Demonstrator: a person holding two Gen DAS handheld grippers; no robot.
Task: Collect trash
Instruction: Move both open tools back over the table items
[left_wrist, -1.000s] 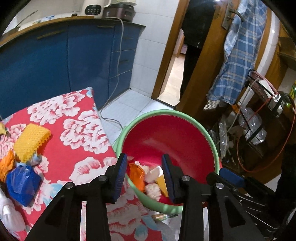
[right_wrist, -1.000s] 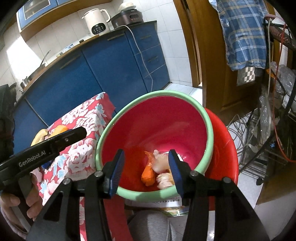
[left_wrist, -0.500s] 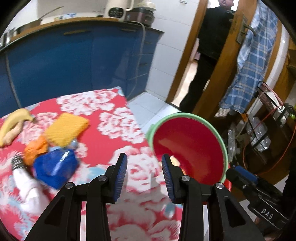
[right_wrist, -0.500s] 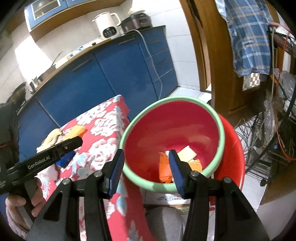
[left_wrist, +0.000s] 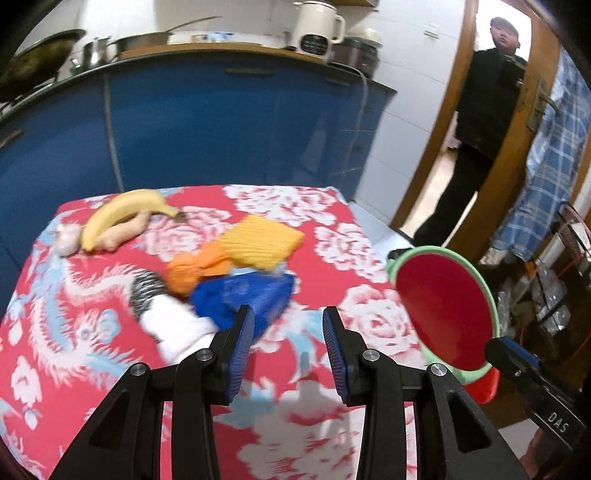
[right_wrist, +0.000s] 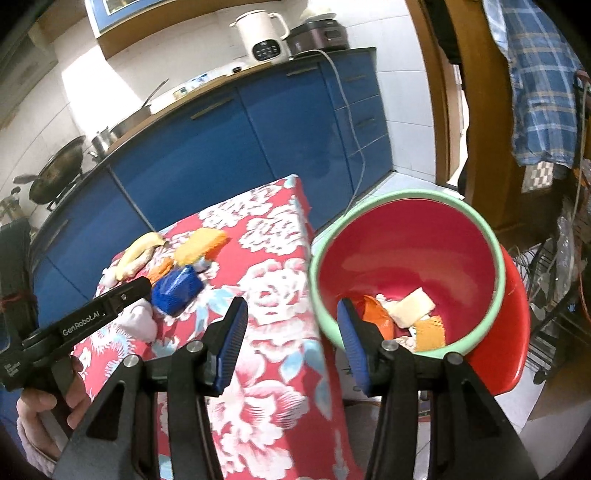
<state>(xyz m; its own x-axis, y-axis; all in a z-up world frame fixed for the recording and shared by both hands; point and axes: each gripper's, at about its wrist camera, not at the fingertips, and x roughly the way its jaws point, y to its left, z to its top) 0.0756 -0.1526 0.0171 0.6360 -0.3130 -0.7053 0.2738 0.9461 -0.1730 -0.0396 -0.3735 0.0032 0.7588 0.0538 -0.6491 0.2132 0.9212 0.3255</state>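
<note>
On the red floral tablecloth (left_wrist: 351, 229) lies a pile: a blue bag (left_wrist: 247, 299), an orange bag (left_wrist: 192, 271), a yellow sponge (left_wrist: 262, 240) and a white striped item (left_wrist: 166, 321). My left gripper (left_wrist: 288, 325) hovers open and empty just right of the blue bag. The green-rimmed red bin (right_wrist: 495, 240) stands beside the table's right edge, holding an orange wrapper (right_wrist: 376, 317), a white scrap (right_wrist: 410, 310) and a yellow mesh piece (right_wrist: 430, 332). My right gripper (right_wrist: 291, 328) is open and empty, astride the table edge and the bin's near rim. The left gripper (right_wrist: 110, 306) also appears there, beside the blue bag (right_wrist: 177, 290).
A banana (left_wrist: 122, 214), ginger (left_wrist: 123, 232) and a pale bulb (left_wrist: 68, 238) lie at the table's far left. Blue cabinets (left_wrist: 221, 129) stand behind. A person (left_wrist: 480, 122) stands in the doorway. A plaid shirt (right_wrist: 535, 92) and a wire rack (right_wrist: 561, 295) are at the right.
My left gripper has swung left from above the bin to above the table, so the trash pile is now in front of it. My right gripper has pulled back and left off the bin.
</note>
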